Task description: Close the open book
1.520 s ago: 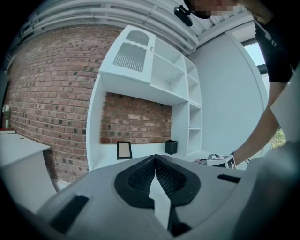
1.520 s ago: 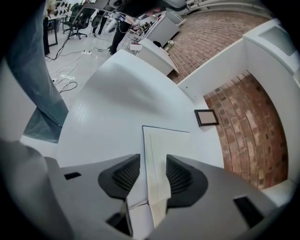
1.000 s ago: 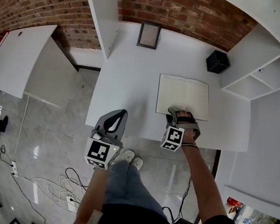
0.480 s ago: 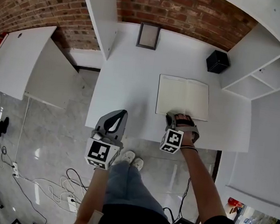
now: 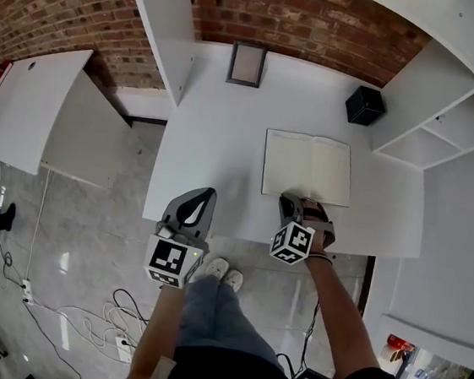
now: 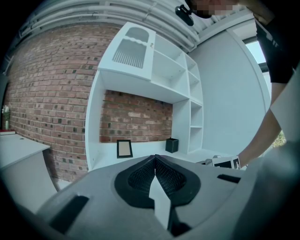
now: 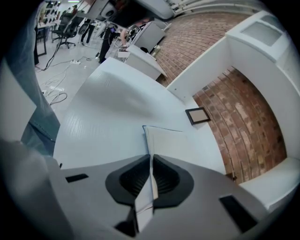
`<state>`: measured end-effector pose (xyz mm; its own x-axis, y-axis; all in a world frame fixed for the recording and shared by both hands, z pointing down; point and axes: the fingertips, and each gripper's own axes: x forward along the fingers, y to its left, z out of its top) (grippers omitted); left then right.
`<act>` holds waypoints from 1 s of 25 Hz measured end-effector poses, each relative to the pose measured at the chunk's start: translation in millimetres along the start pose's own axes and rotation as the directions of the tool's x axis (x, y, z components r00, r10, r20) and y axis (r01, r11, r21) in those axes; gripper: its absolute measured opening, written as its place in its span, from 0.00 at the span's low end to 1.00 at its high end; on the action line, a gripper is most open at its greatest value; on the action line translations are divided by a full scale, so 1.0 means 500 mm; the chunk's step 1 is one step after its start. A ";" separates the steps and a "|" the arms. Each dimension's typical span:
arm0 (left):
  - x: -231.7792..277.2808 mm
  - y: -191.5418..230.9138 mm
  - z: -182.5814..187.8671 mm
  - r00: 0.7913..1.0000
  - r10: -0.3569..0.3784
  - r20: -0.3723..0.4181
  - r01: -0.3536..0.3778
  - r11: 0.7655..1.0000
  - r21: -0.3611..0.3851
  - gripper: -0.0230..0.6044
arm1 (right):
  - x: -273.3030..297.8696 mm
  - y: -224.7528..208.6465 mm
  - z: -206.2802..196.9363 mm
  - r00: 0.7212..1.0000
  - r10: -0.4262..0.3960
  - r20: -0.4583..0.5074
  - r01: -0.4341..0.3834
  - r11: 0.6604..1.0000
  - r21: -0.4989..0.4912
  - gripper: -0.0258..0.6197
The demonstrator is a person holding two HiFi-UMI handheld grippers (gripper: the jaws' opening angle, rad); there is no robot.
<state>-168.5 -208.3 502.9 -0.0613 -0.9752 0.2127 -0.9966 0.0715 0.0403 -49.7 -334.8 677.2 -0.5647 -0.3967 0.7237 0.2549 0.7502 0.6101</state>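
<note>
An open book (image 5: 307, 167) with pale pages lies flat on the white desk (image 5: 217, 140), right of the middle. My right gripper (image 5: 292, 202) is at the book's near edge, by the left-hand page. In the right gripper view its jaws are closing, with the edge of the book (image 7: 165, 139) standing thin between the pads of the right gripper (image 7: 151, 163) and pinched there. My left gripper (image 5: 203, 196) hangs off the desk's near edge, left of the book. In its own view the left gripper (image 6: 154, 158) has its tips together with nothing between them.
A small picture frame (image 5: 246, 63) leans at the back of the desk against the brick wall. A black box (image 5: 365, 106) stands at the back right. White shelves (image 5: 448, 124) rise to the right, and a white partition (image 5: 158, 22) borders the desk's left.
The right gripper's jaws have closed at the book's near edge and the gripper has rolled a little. The left gripper has kept still.
</note>
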 end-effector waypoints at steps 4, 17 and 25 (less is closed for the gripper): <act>0.007 -0.010 0.006 1.000 -0.016 0.001 0.016 1.000 0.007 0.05 | -0.020 -0.024 0.004 0.998 -0.044 0.053 0.034 0.983 0.179 0.07; 0.041 -0.041 0.020 0.997 -0.071 0.004 0.071 0.997 0.020 0.05 | -0.108 -0.121 -0.037 0.950 -0.265 0.165 0.037 0.622 0.782 0.06; 0.067 -0.077 0.025 0.993 -0.117 0.001 0.117 0.993 0.031 0.05 | -0.140 -0.140 -0.123 0.929 -0.349 0.124 0.020 0.381 0.924 0.06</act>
<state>-133.0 -246.4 496.2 0.0559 -0.9772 0.2050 -0.9982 -0.0498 0.0348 20.2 -392.2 603.4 -0.7110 -0.5648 0.4189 -0.6397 0.7669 -0.0517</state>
